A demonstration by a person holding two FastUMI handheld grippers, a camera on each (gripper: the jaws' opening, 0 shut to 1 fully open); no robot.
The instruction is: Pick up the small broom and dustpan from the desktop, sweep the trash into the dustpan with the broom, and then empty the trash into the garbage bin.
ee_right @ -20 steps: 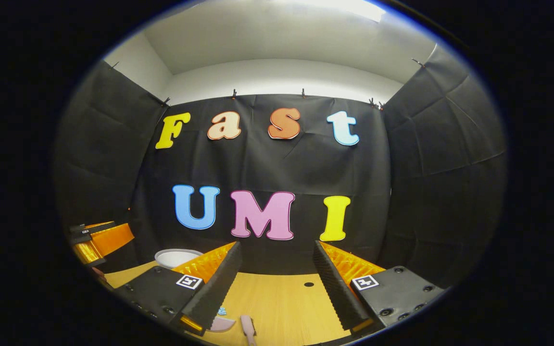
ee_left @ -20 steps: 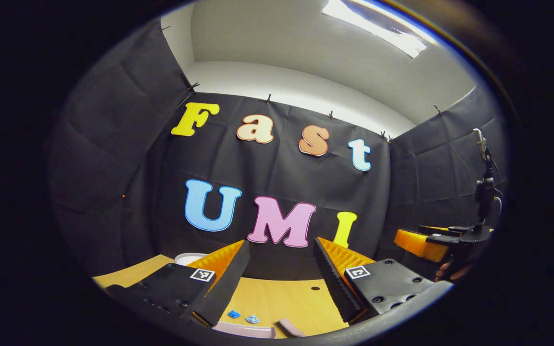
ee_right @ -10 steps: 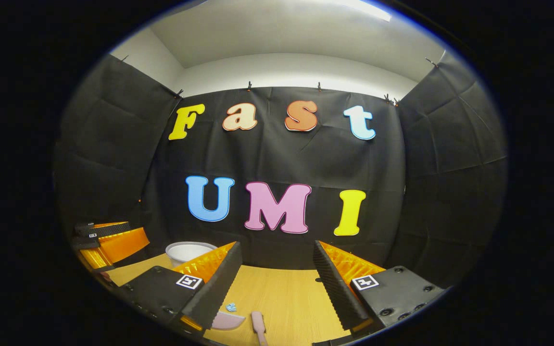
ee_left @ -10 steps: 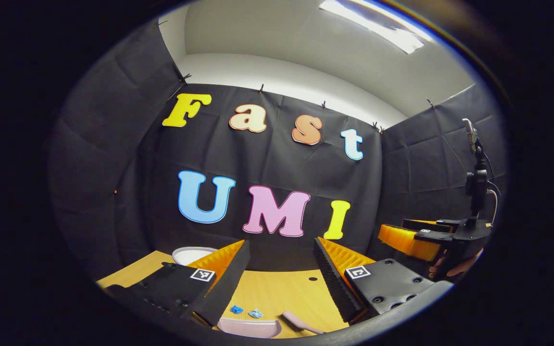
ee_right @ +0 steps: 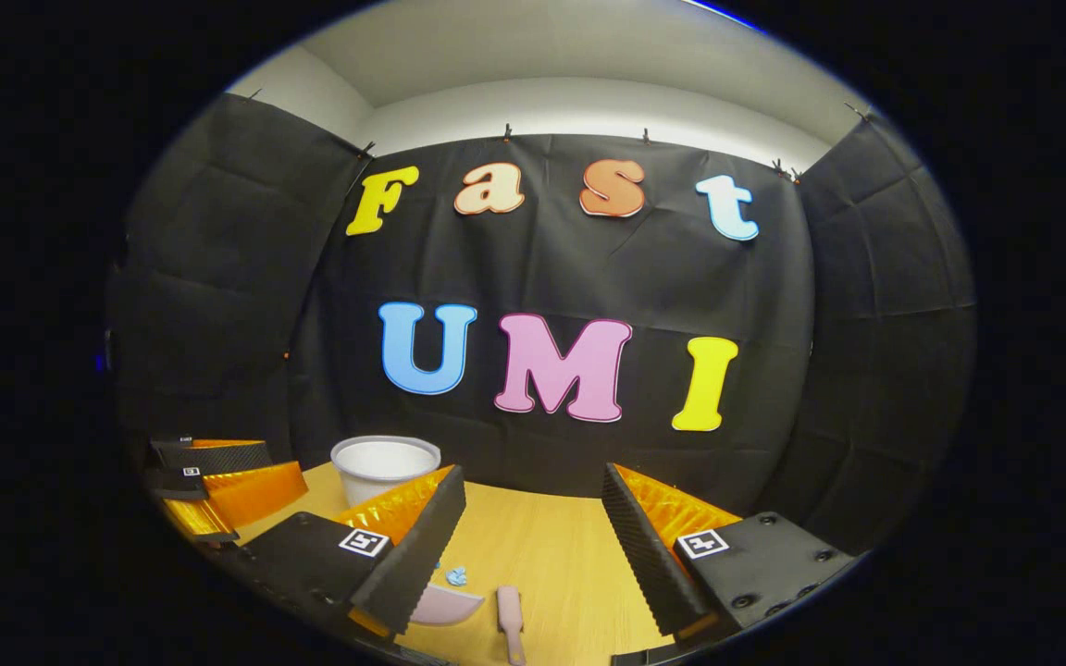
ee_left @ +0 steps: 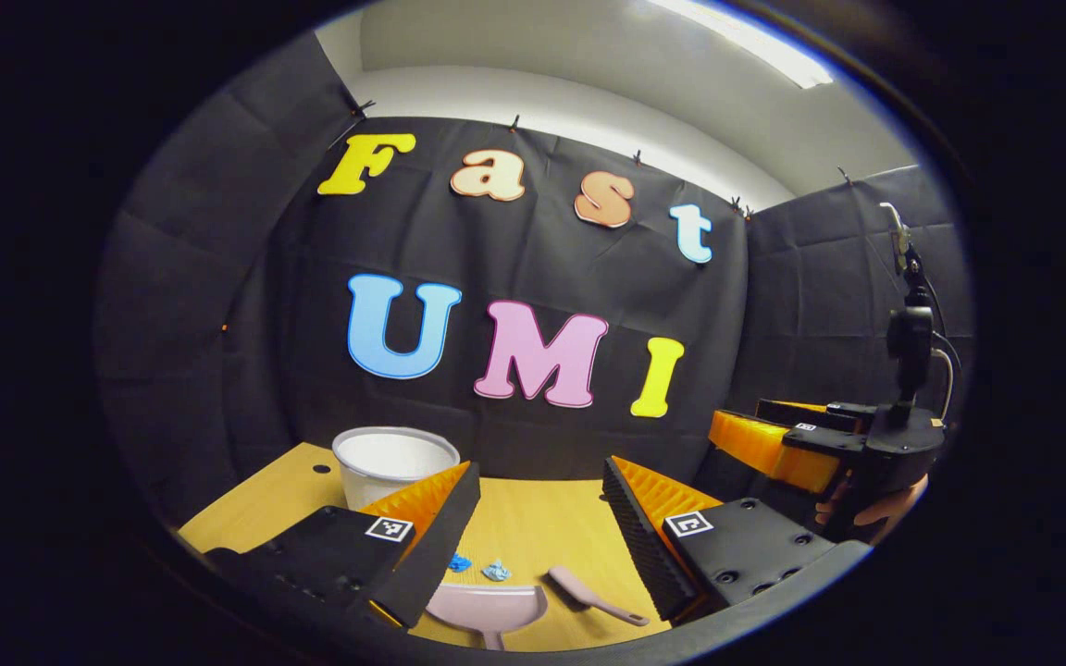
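We held both grippers wide and empty; low in frame, the dustpan [ee_left: 487, 606] and broom [ee_left: 588, 597] looked light, rigid plastic, best taken by their handles.

Recording booth: black cloth walls [ee_right: 218, 277] clipped up, wooden desktop [ee_right: 551, 564], ceiling light [ee_left: 746, 46].

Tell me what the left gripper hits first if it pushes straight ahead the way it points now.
Probably nothing on the desktop: the left gripper points over the dustpan, broom and blue scraps, toward the black cloth wall. The white garbage bin sits left of that line. Depth is uncertain.
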